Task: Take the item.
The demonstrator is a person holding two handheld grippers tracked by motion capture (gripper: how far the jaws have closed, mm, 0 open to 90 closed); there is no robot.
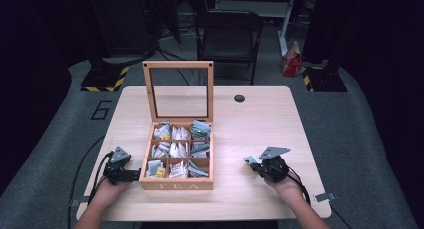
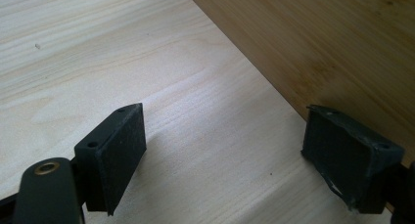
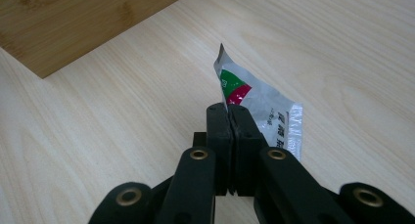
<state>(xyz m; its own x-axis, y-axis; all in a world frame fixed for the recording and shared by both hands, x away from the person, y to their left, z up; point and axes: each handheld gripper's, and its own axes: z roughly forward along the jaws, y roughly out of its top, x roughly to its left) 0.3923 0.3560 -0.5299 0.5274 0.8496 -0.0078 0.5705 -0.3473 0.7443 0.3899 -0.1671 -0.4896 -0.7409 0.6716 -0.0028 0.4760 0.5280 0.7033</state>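
My right gripper pinches a silver sachet above the table, at about four o'clock from the open tea box. My left gripper sits spread wide beside the box's nine o'clock wall.

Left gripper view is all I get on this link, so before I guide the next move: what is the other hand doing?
Observer: The right gripper is shut on a silver sachet with a green and red print.
Operator: Is that over the box I see at my right jaw?
Observer: No. In the high view it is out over bare table, to the right of the tea box.
Operator: Is the box open?
Observer: Yes, its glass-paned lid stands upright, and the compartments hold sachets.
Operator: And my gripper?
Observer: The left gripper is open, against the box's left front corner.
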